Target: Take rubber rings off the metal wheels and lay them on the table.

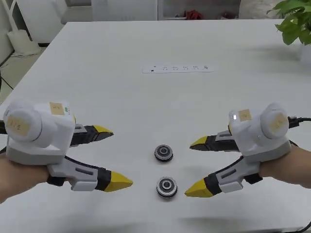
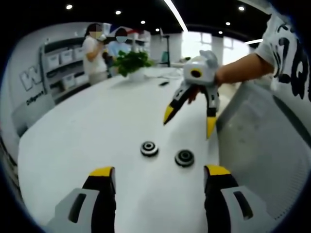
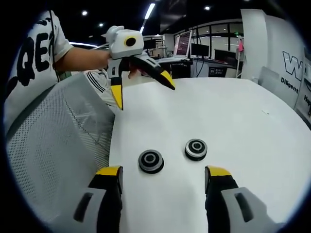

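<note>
Two small metal wheels with black rubber rings lie flat on the white table, one farther (image 1: 164, 153) and one nearer (image 1: 166, 187) to me. My left gripper (image 1: 112, 158) is open at their left, yellow tips pointing toward them. On the right my right gripper (image 1: 197, 166) is open too, tips facing the wheels. Both wheels (image 2: 149, 148) (image 2: 184, 158) lie ahead of the left jaws, with the right gripper (image 2: 189, 121) beyond. Just ahead of the right jaws lie the wheels (image 3: 151, 161) (image 3: 196, 149), with the left gripper (image 3: 141, 90) beyond. Nothing is held.
A white power strip (image 1: 178, 69) lies flat farther back on the table. A green plant (image 1: 294, 20) stands at the far right corner. A mesh chair (image 3: 53, 155) sits at the table's near edge. Two people (image 2: 104, 51) stand by shelves in the background.
</note>
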A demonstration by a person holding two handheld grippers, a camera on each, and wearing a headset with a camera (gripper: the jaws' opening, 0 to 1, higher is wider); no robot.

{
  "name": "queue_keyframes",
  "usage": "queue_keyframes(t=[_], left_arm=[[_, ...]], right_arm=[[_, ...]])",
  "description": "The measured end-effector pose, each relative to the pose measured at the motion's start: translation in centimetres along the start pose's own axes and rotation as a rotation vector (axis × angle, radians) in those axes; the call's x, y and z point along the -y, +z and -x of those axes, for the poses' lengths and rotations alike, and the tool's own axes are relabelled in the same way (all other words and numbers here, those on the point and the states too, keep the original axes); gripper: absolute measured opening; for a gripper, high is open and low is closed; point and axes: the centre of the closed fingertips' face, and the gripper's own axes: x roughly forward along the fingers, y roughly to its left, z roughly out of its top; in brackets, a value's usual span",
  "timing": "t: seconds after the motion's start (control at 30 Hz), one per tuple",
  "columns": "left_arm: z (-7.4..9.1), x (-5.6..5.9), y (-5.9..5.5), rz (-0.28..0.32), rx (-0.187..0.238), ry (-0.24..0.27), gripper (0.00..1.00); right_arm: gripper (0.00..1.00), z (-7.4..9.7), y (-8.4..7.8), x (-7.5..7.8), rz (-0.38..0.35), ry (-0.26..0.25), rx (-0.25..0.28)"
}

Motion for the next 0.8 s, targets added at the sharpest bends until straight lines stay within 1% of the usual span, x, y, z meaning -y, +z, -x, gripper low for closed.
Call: queue_keyframes(t=[0.37,0.6,0.7,0.8], left_arm=[[-2.1,1.0,0.1,-0.010,-0.013,-0.051,0.72],[-3.3,2.0,0.3,-0.017,-0.019,-0.086,0.69],[-3.8,2.4,0.2,-0.019,-0.024,-0.100,0.67],[-4.3,2.9,0.2,-0.021,-0.028,-0.115,0.66]], right_arm=[[0.59,-0.9,-0.1,-0.2,-0.011,0.027,-0.007],[0.54,-1.2,-0.2,0.0,-0.028,0.037,0.001],[0.51,-1.5,-0.5,-0.1,-0.027,0.046,-0.008],[0.50,-1.8,-0.9,-0.4,-0.026,0.059,-0.020]])
